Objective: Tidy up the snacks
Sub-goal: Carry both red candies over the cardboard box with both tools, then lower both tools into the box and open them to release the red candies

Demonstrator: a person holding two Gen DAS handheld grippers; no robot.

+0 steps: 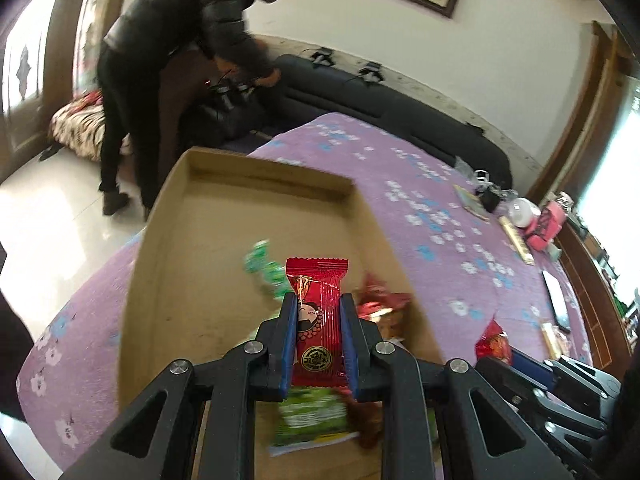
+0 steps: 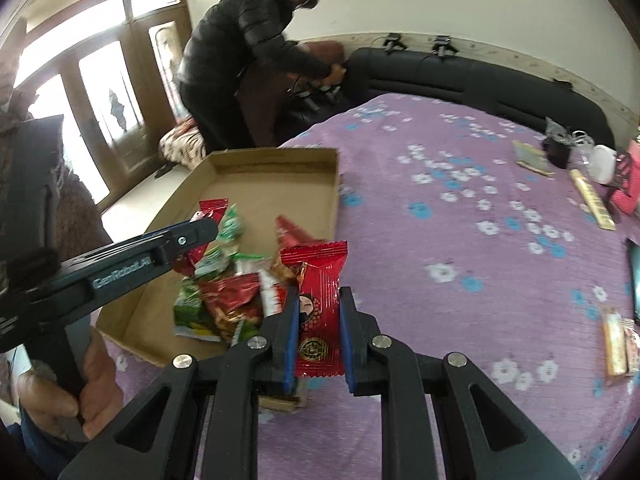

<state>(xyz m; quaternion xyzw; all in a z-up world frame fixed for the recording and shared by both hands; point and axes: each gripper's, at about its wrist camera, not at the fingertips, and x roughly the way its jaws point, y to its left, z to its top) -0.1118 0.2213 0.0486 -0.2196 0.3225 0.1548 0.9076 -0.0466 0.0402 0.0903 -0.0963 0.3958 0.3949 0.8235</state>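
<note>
A purple floral cloth (image 2: 460,240) covers the wide surface, with a dark sofa (image 2: 480,80) along its far edge under the wall. At the sofa's left end a person in a black puffer jacket (image 2: 244,40) bends forward over something dark.

A shallow cardboard tray (image 2: 276,168) lies on the cloth at its left side. Its far half is bare; its near half holds a loose pile of snack packets (image 2: 224,300), red and green, lying across one another.

The left gripper (image 1: 318,312) points down and forward over the tray's near part, its blue-padded jaws nearly closed on the sides of a red snack packet (image 1: 318,292), which stands upright between them above the pile. In the right wrist view a bare hand (image 2: 92,384) grips this tool's handle at the lower left.

The right gripper (image 2: 318,312) is angled down just right of the tray, above the cloth by the tray's near right corner. Its jaws likewise pinch a second red packet (image 2: 316,276) of the same print, upright, crimped end up.

Along the cloth's right side lie more items, well apart from the tray: a long yellow wrapped bar (image 2: 592,200), a pink pouch (image 2: 626,184) and small bars (image 2: 616,344).
</note>
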